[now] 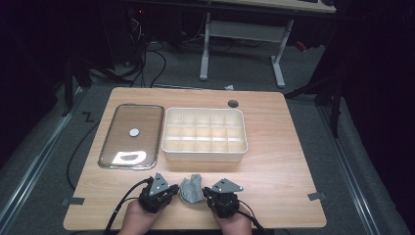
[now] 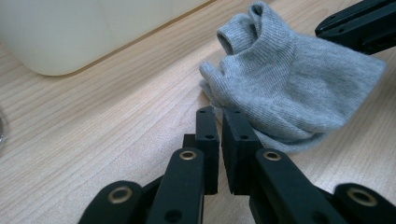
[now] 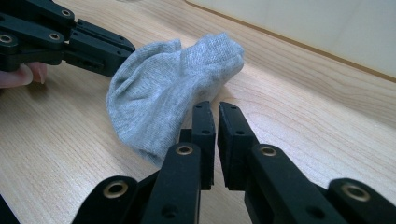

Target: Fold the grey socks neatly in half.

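Both grippers (image 1: 172, 191) (image 1: 206, 192) pressed together, flanking grey sock (image 1: 192, 189) near table's (image 1: 284, 161) front edge.

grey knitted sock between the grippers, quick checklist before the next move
1. Grey knitted sock lies crumpled on the wooden table, within reach: ok.
2. Left gripper gripping the sock: not ok, jaws nearly shut, nothing between them.
3. Right gripper gripping the sock: not ok, nearly shut beside it.
4. White compartmented plastic box uncovered: ok.
5. Clear rectangular lid lies beside the box: ok.

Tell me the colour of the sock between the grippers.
Plain grey sock, clearest in the left gripper view.
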### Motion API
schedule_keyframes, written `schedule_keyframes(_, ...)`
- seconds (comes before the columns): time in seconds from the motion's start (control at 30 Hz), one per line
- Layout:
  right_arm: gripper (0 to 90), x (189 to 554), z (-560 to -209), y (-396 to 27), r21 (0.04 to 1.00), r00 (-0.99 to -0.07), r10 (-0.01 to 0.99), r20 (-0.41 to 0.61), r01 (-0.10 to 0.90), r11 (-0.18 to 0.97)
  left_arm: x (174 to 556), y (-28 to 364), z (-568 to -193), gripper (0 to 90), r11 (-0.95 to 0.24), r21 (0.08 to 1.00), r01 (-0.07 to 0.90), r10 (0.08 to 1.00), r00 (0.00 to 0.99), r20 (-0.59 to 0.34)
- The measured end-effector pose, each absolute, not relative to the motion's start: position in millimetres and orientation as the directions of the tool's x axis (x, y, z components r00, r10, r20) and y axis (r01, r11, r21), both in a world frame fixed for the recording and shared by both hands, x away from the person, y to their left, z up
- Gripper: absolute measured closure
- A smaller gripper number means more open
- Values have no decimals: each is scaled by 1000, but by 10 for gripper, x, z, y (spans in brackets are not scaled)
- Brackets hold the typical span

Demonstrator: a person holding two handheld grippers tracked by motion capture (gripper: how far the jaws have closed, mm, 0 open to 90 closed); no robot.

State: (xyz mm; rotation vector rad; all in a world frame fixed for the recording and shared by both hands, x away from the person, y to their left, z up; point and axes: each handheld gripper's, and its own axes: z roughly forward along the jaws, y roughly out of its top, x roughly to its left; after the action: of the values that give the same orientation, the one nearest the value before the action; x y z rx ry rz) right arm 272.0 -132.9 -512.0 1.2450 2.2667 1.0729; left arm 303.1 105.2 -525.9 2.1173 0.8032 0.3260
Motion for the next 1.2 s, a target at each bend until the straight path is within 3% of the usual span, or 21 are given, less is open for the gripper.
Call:
schedule_keyframes(0.93, 885, 2754, -5039, -1112, 746, -598, 801, 27, 546, 383, 2954, 686, -5312, 870, -524, 768, 369, 561, 828, -15)
schedule_keyframes(1.1, 900, 2709, -5156, -1086, 745, -605, 796, 10, 535, 397, 2998, 821, -5279, 760, -499, 773, 391, 588, 808, -29)
schedule_keyframes(1.2, 900, 2704, -5173, -1086, 748, -599, 801, 19, 540, 386, 3027, 945, -5198, 643, -422, 819, 388, 613, 788, -57)
